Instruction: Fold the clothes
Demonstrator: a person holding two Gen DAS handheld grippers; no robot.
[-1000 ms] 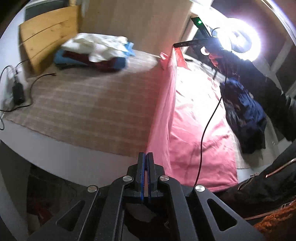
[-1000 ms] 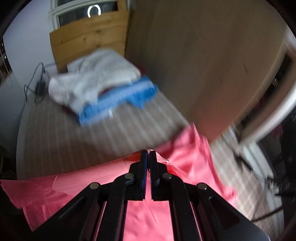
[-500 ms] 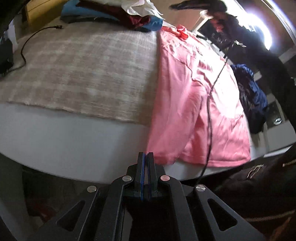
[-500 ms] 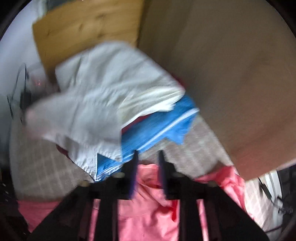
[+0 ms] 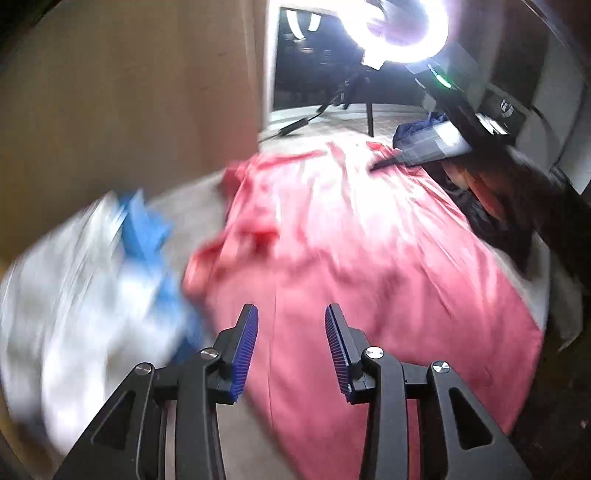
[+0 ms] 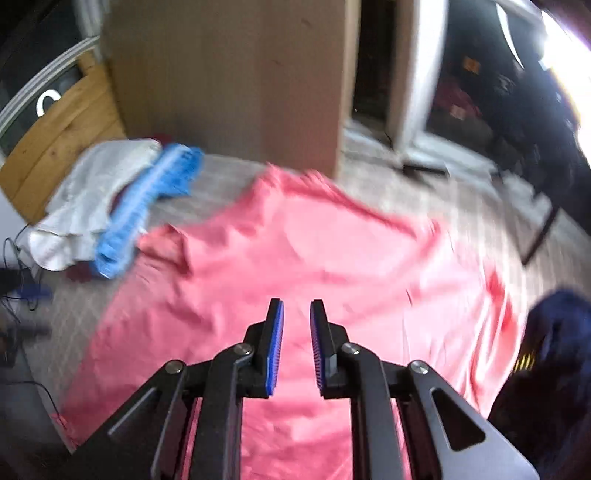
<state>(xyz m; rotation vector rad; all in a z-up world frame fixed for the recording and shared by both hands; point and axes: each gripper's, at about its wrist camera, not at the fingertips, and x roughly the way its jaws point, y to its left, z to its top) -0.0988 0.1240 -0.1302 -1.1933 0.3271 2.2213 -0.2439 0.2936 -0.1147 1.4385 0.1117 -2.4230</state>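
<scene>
two grippers now stand with their jaws parted and nothing between them: the left gripper [image 5: 291, 328] shows a wide gap above the pink garment [image 5: 351, 258], the right gripper [image 6: 296, 332] a narrower gap above the same cloth [image 6: 295, 251]; one second ago both were shut, each pinching an edge of this garment, and half a second ago the right had begun to part while the left was still closed; the release means the cloth has been let go and now lies spread, roughly flat and creased, on the checked bed cover [image 6: 480, 206], one sleeve rumpled toward the pile; judged from this, a laying-out or a fold stroke has just ended and fresh grip points would be needed for any further fold; one pink garment is in work; one pile of other clothes [image 6: 110, 199] sits just beside its far left corner, holding at least three items: one white, one blue, one dark red, mostly hidden; one dark blue garment [image 6: 554, 332] lies at the right edge; one ring light [image 5: 406, 33] glares behind; both views are motion-blurred, so finer counts cannot be told
</scene>
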